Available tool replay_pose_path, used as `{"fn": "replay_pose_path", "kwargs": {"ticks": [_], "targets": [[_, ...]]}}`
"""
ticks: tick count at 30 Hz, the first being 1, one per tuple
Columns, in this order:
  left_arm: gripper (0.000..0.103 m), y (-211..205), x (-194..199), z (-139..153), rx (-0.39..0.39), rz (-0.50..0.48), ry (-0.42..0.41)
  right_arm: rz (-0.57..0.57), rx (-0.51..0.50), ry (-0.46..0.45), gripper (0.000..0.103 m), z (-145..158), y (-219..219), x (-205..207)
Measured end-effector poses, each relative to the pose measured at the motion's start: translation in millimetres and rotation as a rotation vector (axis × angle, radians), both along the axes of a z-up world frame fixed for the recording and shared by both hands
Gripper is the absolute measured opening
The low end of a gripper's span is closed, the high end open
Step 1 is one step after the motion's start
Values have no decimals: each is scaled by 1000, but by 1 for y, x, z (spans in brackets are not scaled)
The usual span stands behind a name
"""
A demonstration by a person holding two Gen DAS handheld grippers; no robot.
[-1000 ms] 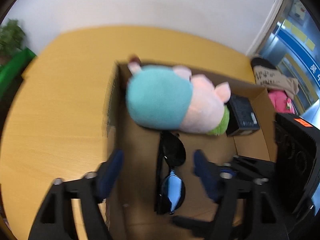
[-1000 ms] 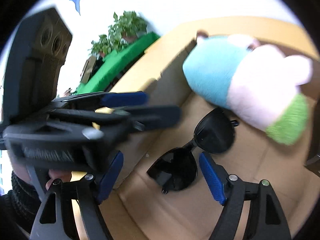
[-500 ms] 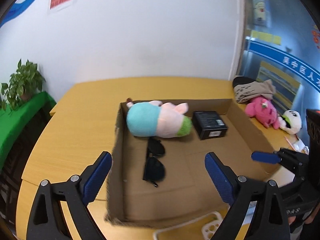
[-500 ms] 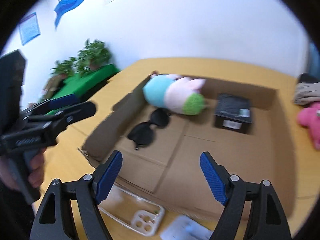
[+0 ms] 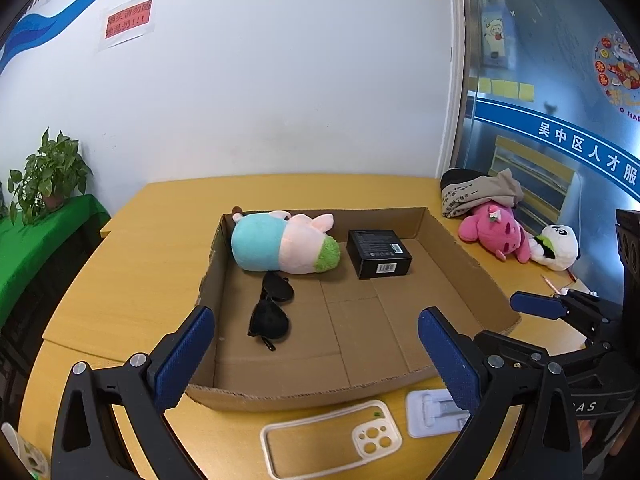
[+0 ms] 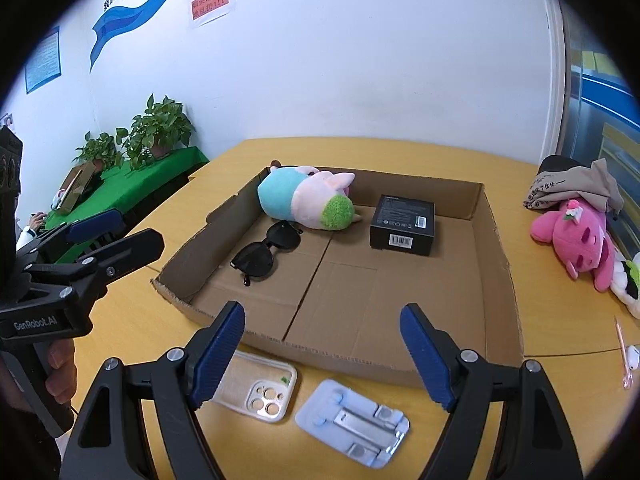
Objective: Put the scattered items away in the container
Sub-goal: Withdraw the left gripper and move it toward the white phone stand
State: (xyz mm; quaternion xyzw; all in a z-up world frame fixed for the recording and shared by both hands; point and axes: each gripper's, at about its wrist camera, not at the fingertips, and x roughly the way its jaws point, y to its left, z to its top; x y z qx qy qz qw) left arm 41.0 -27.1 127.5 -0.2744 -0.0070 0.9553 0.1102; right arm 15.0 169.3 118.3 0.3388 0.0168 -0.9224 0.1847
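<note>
Both grippers spread, empty, above the phone case (image 5: 332, 440).
I judged a flat, edge-on pinch best before lifting it into the box (image 5: 460, 248).

2 grippers, both empty
Left gripper (image 5: 316, 356) and right gripper (image 6: 322, 350) hover side by side, jaws spread wide.

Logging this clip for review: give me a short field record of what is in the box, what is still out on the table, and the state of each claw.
container: cardboard box, open top
in box: plush; sunglasses; black carton
out, near edge: phone case; white stand
out, right side: pink plush; panda; clothes
left claw: open, empty, above the box's near edge
right claw: open, empty, above the box's near edge
task state: several items not yet in the box
</note>
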Motion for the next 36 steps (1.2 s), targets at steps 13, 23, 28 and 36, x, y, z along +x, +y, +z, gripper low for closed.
{"fn": "replay_pose_path", "kwargs": {"ticks": [13, 23, 28, 36], "targets": [[103, 16, 20, -1, 7, -20, -9, -14, -2, 9, 80, 3, 15, 25], [103, 25, 20, -30, 9, -60, -91, -4, -12, -103, 80, -40, 43, 24], [103, 38, 15, -69, 16, -126, -218, 1, 1, -265, 80, -101, 55, 21], [103, 56, 15, -103, 7, -191, -326, -24, 7, -311, 78, -135, 56, 11]]}}
